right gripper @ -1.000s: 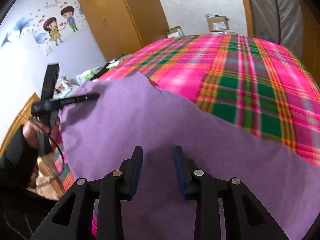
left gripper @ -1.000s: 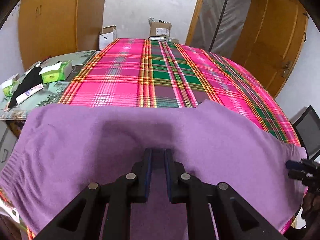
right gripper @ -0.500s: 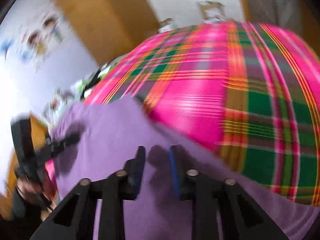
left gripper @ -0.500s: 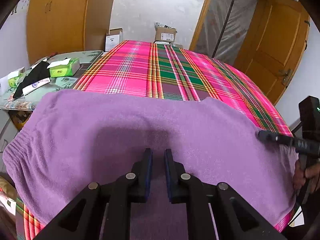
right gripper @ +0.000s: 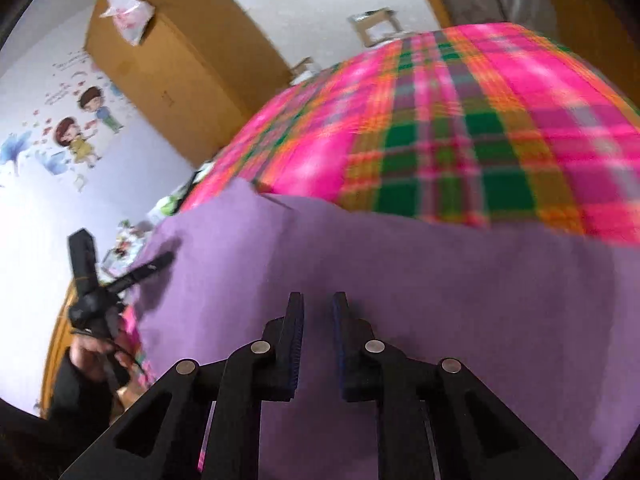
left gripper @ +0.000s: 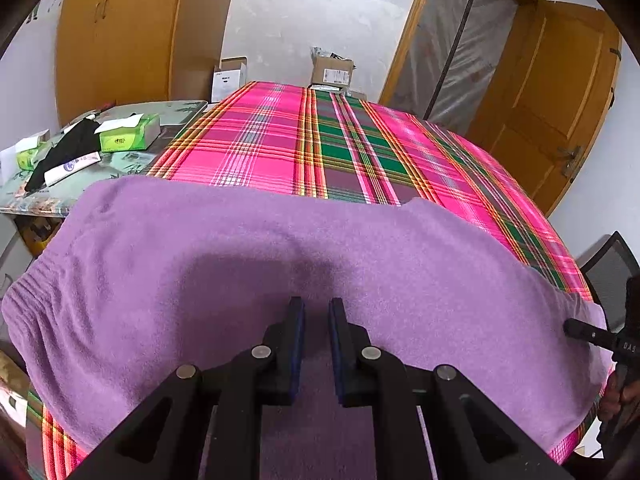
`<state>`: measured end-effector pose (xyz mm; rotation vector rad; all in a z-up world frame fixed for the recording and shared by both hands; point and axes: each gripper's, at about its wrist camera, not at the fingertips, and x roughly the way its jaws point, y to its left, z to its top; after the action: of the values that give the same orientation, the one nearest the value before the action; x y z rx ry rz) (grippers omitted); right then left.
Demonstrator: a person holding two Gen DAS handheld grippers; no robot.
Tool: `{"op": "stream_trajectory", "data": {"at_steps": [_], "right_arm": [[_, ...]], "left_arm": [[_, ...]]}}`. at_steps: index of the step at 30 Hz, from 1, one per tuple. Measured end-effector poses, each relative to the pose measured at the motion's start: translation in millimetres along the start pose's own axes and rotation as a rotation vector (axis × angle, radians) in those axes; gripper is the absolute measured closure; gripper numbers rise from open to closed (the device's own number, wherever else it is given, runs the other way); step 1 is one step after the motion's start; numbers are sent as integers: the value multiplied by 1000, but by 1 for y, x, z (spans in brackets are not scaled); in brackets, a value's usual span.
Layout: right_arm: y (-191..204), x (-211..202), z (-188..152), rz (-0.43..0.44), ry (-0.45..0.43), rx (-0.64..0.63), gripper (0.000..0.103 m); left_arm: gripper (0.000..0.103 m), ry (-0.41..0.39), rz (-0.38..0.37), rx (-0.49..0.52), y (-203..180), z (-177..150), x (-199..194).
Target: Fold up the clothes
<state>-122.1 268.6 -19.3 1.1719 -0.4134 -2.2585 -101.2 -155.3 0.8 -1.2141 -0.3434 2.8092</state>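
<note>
left gripper (left gripper: 316, 308) | right gripper (right gripper: 317, 304) | both slightly open, empty | purple garment (left gripper: 224, 264) lengthwise left-right, waistband left

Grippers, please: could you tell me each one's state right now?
Left gripper: open, fingers slightly apart over the purple garment, holding nothing.
Right gripper: open, empty.

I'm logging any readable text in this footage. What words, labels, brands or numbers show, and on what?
"DAS": white letters on the black right gripper, cut off at the frame edge.
Green tissue box: logo too small to read.
White tube on the side table: print unreadable.
Brown cardboard box: shipping label too small.
White box: dark print unreadable.
Cartoon wall sticker: writing blurred.
</note>
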Motion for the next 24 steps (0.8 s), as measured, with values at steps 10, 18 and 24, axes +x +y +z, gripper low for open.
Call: {"op": "stream_trajectory", "data": {"at_steps": [10,18,24], "right_arm": [[-86,-83,-12,-150,-210,256,90],[-37,-57,-39,97,-121,153,87],[0,-45,-56,217,-43,32,87]], "left_arm": [[91,-3,-3,-5,1,-1,0],[91,-2,15,16,-3,-1,-1],[90,12,-91,91,-40,-18,-14]]}}
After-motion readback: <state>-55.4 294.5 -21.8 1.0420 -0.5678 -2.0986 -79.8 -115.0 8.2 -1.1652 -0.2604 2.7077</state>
